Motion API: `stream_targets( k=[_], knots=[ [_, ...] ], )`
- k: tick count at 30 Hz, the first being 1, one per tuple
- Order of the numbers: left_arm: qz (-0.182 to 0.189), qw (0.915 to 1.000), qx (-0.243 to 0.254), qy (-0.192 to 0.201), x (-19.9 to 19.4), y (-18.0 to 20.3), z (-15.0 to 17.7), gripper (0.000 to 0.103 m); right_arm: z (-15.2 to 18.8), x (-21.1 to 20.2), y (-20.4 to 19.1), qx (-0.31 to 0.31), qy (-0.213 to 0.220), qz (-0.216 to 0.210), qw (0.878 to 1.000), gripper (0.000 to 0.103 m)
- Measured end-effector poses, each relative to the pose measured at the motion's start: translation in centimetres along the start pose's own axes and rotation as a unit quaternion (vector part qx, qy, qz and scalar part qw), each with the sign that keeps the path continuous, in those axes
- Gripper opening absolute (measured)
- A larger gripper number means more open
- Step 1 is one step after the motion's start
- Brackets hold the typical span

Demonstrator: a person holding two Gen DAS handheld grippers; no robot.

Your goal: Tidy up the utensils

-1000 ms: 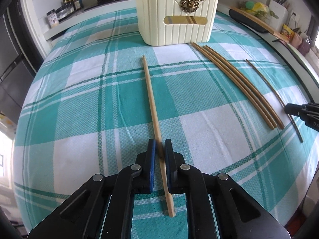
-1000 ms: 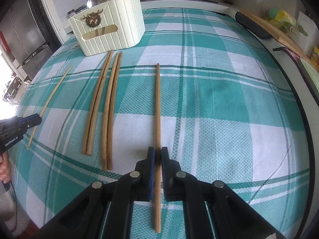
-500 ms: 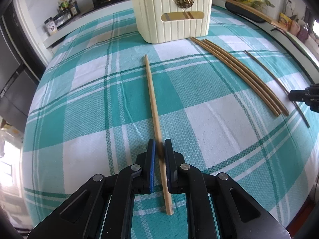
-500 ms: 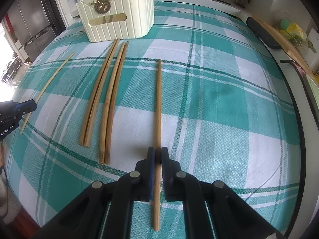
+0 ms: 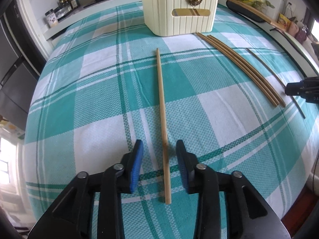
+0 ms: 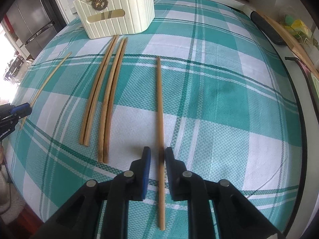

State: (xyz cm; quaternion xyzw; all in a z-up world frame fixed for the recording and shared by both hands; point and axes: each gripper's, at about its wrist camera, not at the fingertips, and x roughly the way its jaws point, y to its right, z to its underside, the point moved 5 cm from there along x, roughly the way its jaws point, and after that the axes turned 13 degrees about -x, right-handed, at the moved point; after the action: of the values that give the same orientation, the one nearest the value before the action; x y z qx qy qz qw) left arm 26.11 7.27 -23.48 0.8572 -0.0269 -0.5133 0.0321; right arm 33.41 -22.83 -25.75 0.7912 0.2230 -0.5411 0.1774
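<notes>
The left gripper (image 5: 158, 155) has its jaws spread wide, a pale chopstick (image 5: 162, 117) lying on the checked cloth (image 5: 79, 91) between them, touching neither pad. The right gripper (image 6: 157, 159) also stands with jaws parted around a darker chopstick (image 6: 160, 119), which lies close against the right pad; whether they touch I cannot tell. Only the right view shows the group of four chopsticks (image 6: 103, 95) as two separate pairs. Only the left view shows spice jars (image 5: 67, 0) on the far counter. The cream basket (image 5: 179, 10) stands at the far end of the surface, with utensil handles poking above its rim.
</notes>
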Motion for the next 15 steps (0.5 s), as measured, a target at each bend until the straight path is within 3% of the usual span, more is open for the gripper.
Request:
stream_targets(
  k=[1,3,15],
  knots=[
    [0.004,1.0,0.0,0.002,-0.2,0.0,-0.1,0.056,-0.2,0.0,-0.1,-0.005,-0.003,0.001,1.0,0.035],
    [0.01,0.9999,-0.001,0.004,-0.4,-0.1,-0.5,0.065,-0.4,0.2,-0.5,-0.019,-0.01,0.005,1.0,0.035],
    [0.017,0.9998,0.01,0.004,-0.9,0.9,-3.0,0.073,-0.4,0.3,-0.6,-0.037,-0.009,0.005,0.999,0.036]
  ],
)
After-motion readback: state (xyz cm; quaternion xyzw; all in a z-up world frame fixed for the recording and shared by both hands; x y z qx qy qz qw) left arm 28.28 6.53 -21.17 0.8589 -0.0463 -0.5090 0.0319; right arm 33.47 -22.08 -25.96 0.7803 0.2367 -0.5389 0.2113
